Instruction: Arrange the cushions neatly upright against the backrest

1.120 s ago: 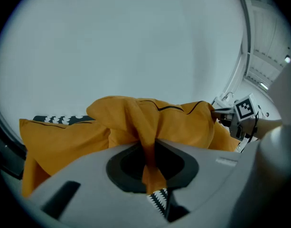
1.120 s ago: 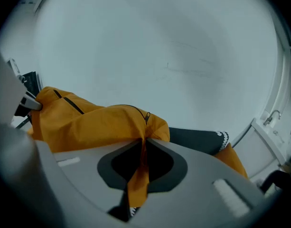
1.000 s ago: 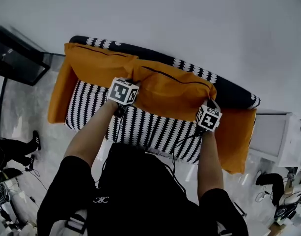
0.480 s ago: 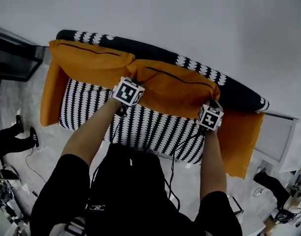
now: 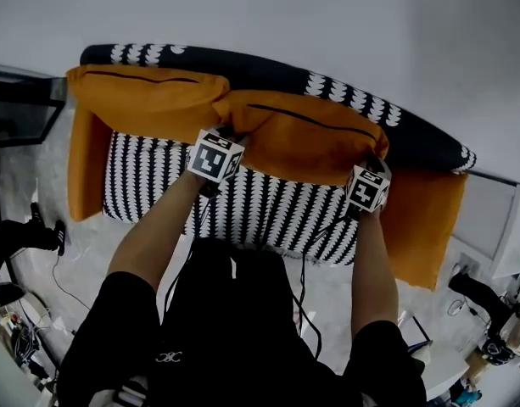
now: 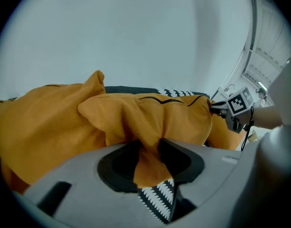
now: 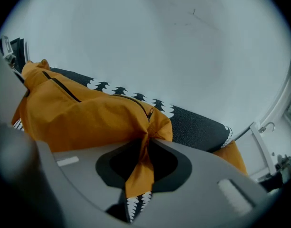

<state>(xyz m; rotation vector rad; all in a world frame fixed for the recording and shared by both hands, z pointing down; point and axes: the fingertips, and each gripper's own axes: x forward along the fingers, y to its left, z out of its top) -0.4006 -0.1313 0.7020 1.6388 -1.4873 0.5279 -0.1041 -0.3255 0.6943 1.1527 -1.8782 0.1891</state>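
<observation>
- right-hand orange cushion point(image 5: 302, 138) leans on the sofa backrest point(image 5: 416, 138), long axis running left-right, zipper edge up
- left gripper point(image 6: 149, 148) and right gripper point(image 7: 146, 144) pinch its near corners; the jaws have just been easing open with fabric between them

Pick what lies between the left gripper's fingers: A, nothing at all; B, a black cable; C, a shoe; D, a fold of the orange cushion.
D: the left gripper view shows a fold of the orange cushion running down between the left gripper's fingers, which have just been opening.
</observation>
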